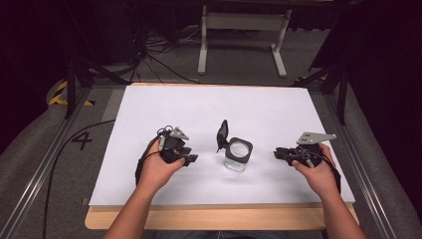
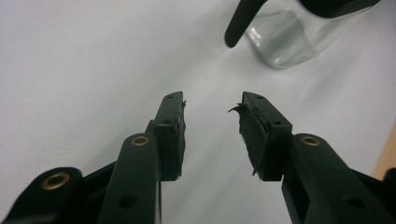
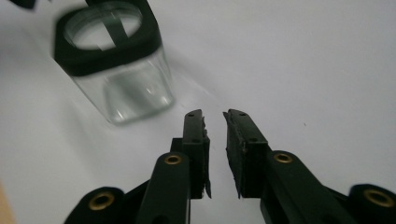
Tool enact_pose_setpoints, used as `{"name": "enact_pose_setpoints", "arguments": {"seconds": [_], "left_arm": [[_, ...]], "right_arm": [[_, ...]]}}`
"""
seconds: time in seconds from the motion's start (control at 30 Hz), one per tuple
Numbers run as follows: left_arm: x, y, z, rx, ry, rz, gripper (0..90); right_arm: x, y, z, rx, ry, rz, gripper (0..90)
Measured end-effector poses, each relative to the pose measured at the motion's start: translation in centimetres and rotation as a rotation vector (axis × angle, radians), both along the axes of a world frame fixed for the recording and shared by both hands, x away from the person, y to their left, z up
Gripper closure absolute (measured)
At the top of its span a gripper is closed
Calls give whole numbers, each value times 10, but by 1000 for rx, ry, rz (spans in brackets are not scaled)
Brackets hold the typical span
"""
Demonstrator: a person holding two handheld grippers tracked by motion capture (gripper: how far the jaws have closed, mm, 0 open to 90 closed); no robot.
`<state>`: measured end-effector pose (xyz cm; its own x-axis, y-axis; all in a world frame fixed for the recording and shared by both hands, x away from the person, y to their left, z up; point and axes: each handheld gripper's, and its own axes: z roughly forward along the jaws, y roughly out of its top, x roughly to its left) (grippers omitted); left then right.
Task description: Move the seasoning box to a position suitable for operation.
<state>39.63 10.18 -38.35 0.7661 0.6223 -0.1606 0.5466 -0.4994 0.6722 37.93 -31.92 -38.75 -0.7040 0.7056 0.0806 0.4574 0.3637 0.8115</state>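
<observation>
Clear glass jar (image 1: 237,157), squarish, black collar, hinged black lid (image 1: 222,134) raised upright at its left; stands mid-table (image 1: 149,184) on the white sheet. Left tongs (image 1: 189,158) and right tongs (image 1: 278,153) (each hand-held, forearms entering from the near edge) lie low, pointing inward at the jar from either side. Left jaws gape empty; right jaws nearly together, gripping nothing.

A clear square jar (image 1: 238,155) is set upright at mid-table. Its black hinged lid (image 1: 222,134) (flipped open) is raised at the left.
</observation>
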Motion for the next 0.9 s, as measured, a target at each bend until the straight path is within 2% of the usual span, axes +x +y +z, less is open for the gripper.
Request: {"name": "enact_pose_setpoints", "arguments": {"seconds": [0.03, 0.07, 0.1, 0.13, 0.17, 0.27, 0.33, 0.37, 0.47, 0.6, 0.67, 0.9], "left_arm": [[-1, -1, 3, 7, -4, -9, 594], [-2, -2, 4, 2, -7, -8, 594], [-2, -3, 5, 0, -8, -19, 594], [-2, -4, 5, 3, -4, -22, 593], [-2, -5, 5, 0, -9, -23, 592], [0, -3, 6, 0, -8, -20, 589], [2, 0, 7, -12, -6, -21, 587], [2, 0, 7, -25, -2, -9, 583], [4, 1, 8, -19, 3, -5, 589], [2, 1, 10, -21, 2, -9, 614], [1, 3, 13, -19, -2, -18, 634], [1, 10, 17, -27, 1, -1, 644]], "right_arm": [[-2, 1, 3, 62, -1, -3, 746], [-3, 2, 5, 80, -6, 2, 745], [-2, 2, 6, 75, -15, 0, 736], [-1, 2, 7, 27, -12, -6, 727], [1, 1, 8, -29, -29, -4, 717], [6, -6, 16, -56, -21, -3, 716], [5, -8, 33, -109, -45, -6, 709], [6, -7, 47, -134, -60, -4, 691], [12, -4, 60, -126, -58, 2, 697], [22, 1, 55, -149, -45, 13, 742], [27, 6, 49, -162, -18, 24, 783], [43, 26, 40, -200, 22, 124, 833]]}}
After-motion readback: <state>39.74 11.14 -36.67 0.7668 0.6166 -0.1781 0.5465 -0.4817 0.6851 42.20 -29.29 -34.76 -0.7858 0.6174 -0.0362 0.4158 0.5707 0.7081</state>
